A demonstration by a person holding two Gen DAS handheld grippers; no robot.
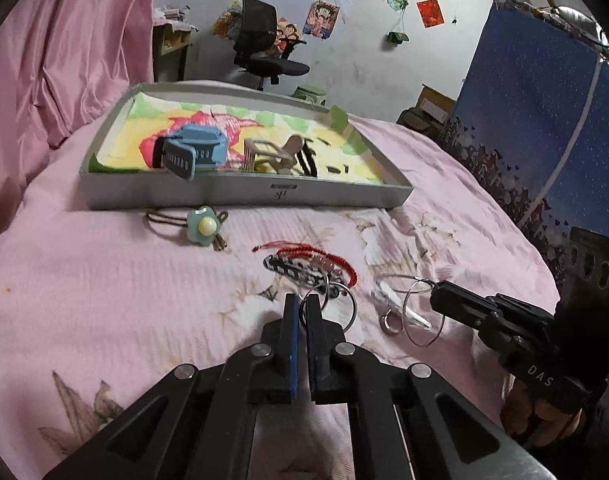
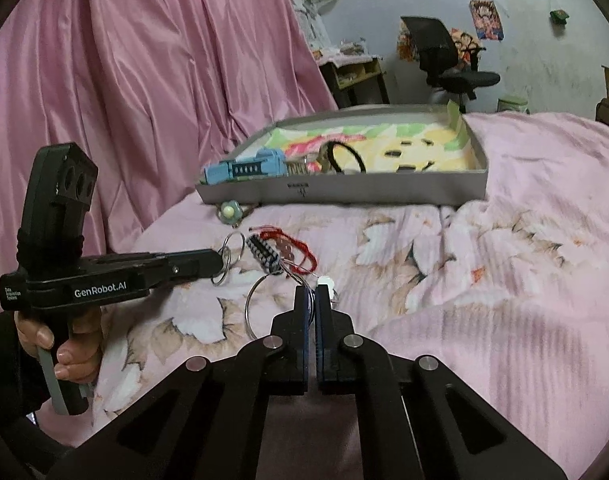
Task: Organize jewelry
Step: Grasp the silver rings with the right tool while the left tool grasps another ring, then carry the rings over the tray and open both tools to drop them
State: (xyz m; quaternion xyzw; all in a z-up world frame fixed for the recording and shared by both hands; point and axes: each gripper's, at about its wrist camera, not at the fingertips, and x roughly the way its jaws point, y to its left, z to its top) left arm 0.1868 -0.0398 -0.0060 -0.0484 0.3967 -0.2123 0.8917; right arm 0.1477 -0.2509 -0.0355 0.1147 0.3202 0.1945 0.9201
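The left gripper [image 1: 302,304] has its jaws clenched on a small key ring [image 1: 331,307]; the right gripper [image 2: 313,294] has its jaws pinched on a large wire ring [image 2: 260,308]. Both rings lie on the pink bed [image 2: 484,280], just in front of the checkered strap [image 1: 294,269] and red cord [image 1: 304,249]. Beyond the strap a flower hair tie [image 1: 202,227] lies before the grey tray [image 1: 240,194].

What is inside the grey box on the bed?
Inside the grey box: a blue hair clip, a black hair tie, a beige clip, on colourful paper. Front wall hides what lies low.
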